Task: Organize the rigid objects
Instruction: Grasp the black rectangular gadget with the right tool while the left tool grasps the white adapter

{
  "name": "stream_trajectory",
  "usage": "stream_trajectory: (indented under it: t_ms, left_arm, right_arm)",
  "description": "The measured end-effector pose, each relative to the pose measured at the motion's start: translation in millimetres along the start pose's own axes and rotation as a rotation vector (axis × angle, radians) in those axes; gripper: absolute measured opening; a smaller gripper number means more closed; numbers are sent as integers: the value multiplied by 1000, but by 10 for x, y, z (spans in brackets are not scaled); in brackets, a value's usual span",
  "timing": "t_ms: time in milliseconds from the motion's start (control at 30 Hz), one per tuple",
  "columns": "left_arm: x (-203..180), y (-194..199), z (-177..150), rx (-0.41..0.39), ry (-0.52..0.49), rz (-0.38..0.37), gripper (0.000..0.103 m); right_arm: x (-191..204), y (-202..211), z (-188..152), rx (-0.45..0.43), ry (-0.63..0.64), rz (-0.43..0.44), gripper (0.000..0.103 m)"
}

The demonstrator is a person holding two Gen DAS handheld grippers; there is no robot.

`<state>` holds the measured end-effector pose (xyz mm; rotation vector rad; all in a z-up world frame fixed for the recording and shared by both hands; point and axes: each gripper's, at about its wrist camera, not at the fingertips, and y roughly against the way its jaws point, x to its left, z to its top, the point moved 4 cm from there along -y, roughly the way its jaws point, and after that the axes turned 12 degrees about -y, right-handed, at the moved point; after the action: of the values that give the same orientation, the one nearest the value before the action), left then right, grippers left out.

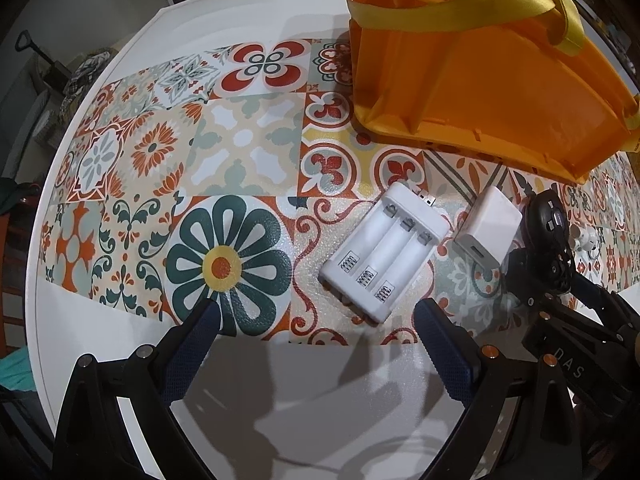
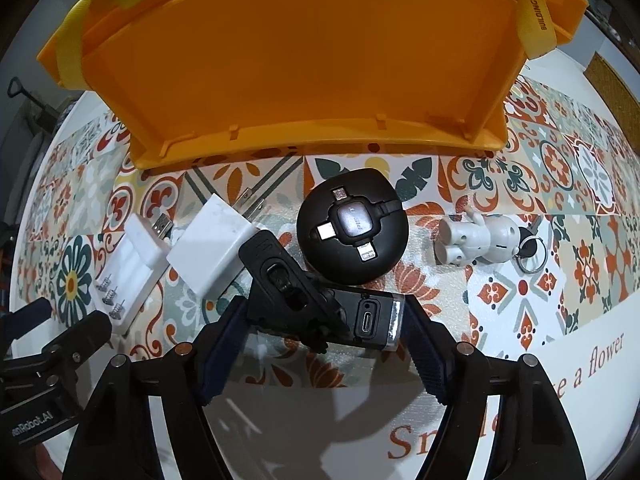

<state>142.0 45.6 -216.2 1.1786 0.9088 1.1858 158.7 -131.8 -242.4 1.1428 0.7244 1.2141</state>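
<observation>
— So, which step is this?

— A pickup, I'd say. The right gripper (image 2: 320, 320) has its blue-padded fingers (image 2: 224, 340) closed in on a black gadget (image 2: 320, 304), an angular black piece with a clear-tipped end showing a small charging port. The pads look to be touching it on both sides, so I judge it gripped, though whether it has left the table is hard to tell.

— And the left gripper (image 1: 316, 320)?

— Spread wide and holding nothing. It hovers low over the patterned mat (image 1: 240, 148), with the white battery charger (image 1: 384, 248) lying just ahead between its fingers.

— Where is everything else?

— Spread in a row on the mat in front of the orange bin (image 2: 304, 64). Just beside the battery charger sits a white plug adapter (image 2: 216, 248), then a round black cable hub (image 2: 352, 228) with several connector tips, and further right a small white figure keychain (image 2: 480, 240) with a ring. None of them looks to be in the bin; its inside is barely visible.

— So what does the next move call for?

— Probably lifting the black gadget clear of the round hub behind it, high enough to pass over the bin's front wall, then releasing it inside. The odd shape could twist between the pads, so a steady lift would help.
</observation>
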Motion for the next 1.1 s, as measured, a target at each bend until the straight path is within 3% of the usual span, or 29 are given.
stream_trajectory:
  t_ms: [367, 900, 1100]
  left_arm:
    - [-17, 44, -73, 5, 25, -46, 99]
    - [-602, 284, 265, -120, -189, -118, 97]
    - [-831, 203, 387, -123, -298, -143, 88]
  right_arm:
    - [-170, 167, -143, 13, -23, 26, 75]
    - [-614, 539, -93, -6, -113, 35, 75]
    - [-822, 642, -79, -10, -152, 24, 75]
